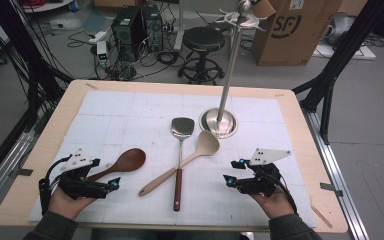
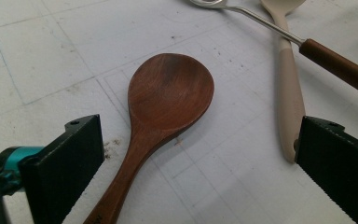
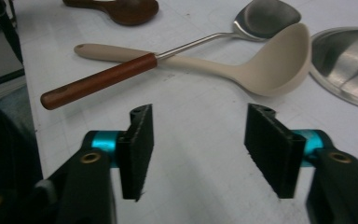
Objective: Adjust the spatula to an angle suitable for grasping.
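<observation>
Workshop clutter is sitting in the background, cables, a black stool and a cardboard box, while the wooden worktop (image 1: pixel 55 135) with its white gridded mat is carrying everything that matters. Going left to right: the left gripper (image 1: pixel 114 184) is hovering with its jaws spread wide, and the dark brown wooden spoon (image 2: pixel 165 105) is lying flat between them, handle pointing back at the hand, nothing touching it yet. I'd be lowering around the thin neck below the bowl, since the bowl looks too wide to pinch cleanly. Next, the steel spatula with the reddish wooden handle (image 1: pixel 179 165) is lying across the beige silicone ladle (image 1: pixel 190 159), so pulling either one is probably going to drag the other. Behind them the shiny metal hanging stand (image 1: pixel 220 121) is waiting. The right gripper (image 1: pixel 228 181) is sitting half open, empty, near the ladle.
</observation>
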